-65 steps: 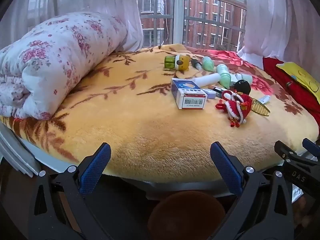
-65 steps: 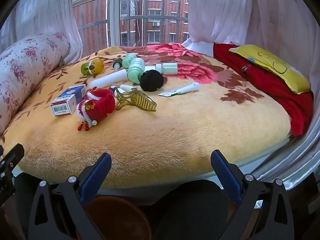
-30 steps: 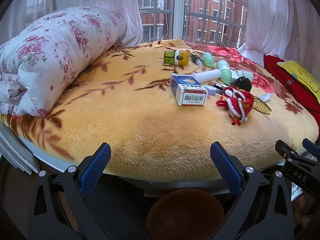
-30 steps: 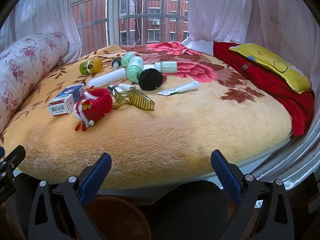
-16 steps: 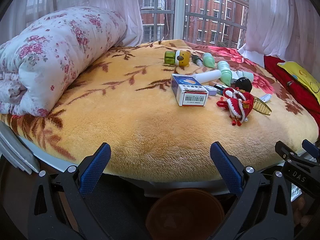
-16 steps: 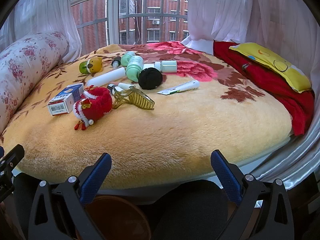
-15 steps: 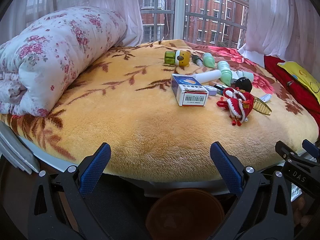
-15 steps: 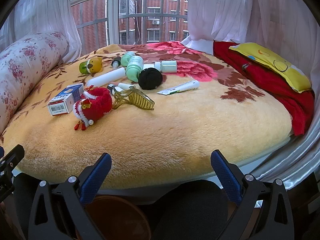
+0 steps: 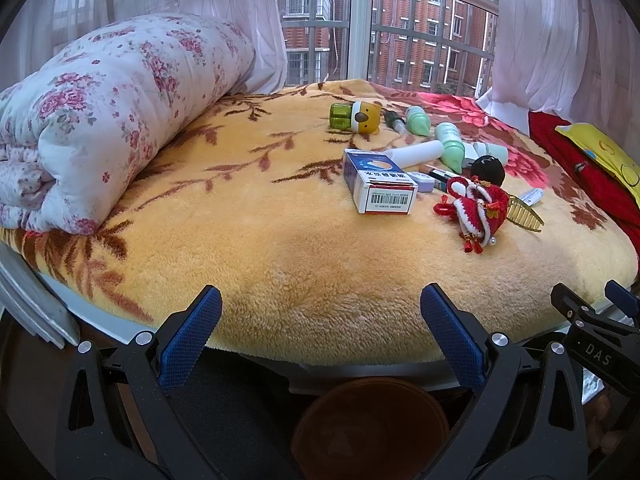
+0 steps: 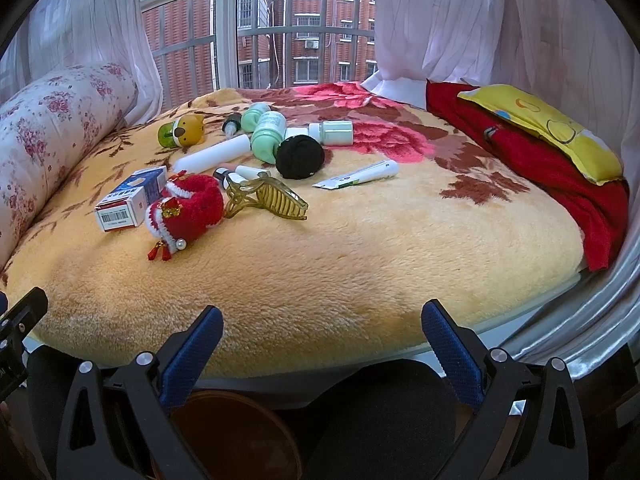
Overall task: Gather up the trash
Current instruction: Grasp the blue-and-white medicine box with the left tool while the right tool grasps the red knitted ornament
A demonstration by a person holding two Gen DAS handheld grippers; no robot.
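On the yellow blanket [image 9: 248,248] a cluster of small things is spread toward the far middle. One blue-and-white box [image 9: 378,186] with a barcode is laid nearest the left side of the cluster, and just beside it one red knitted ornament [image 10: 188,210] and one amber hair claw [image 10: 266,198] are seen. One black ball of yarn [image 10: 300,156], one white tube [image 10: 362,174], one long white cylinder [image 10: 212,156] and one yellow-and-green toy [image 10: 182,132] are counted as well. Three pale green bottles [image 10: 268,136] are gathered behind the yarn. One rolled floral quilt [image 9: 104,112] is set along the left edge, and one yellow pillow [image 10: 540,128] is laid on a red cloth [image 10: 560,176] at the right. Below the bed edge one brown bin [image 9: 370,428] is seen. The left gripper [image 9: 320,336] and the right gripper [image 10: 322,352] are both held wide apart, gripping nothing, near the blanket's front edge and well short of the cluster.
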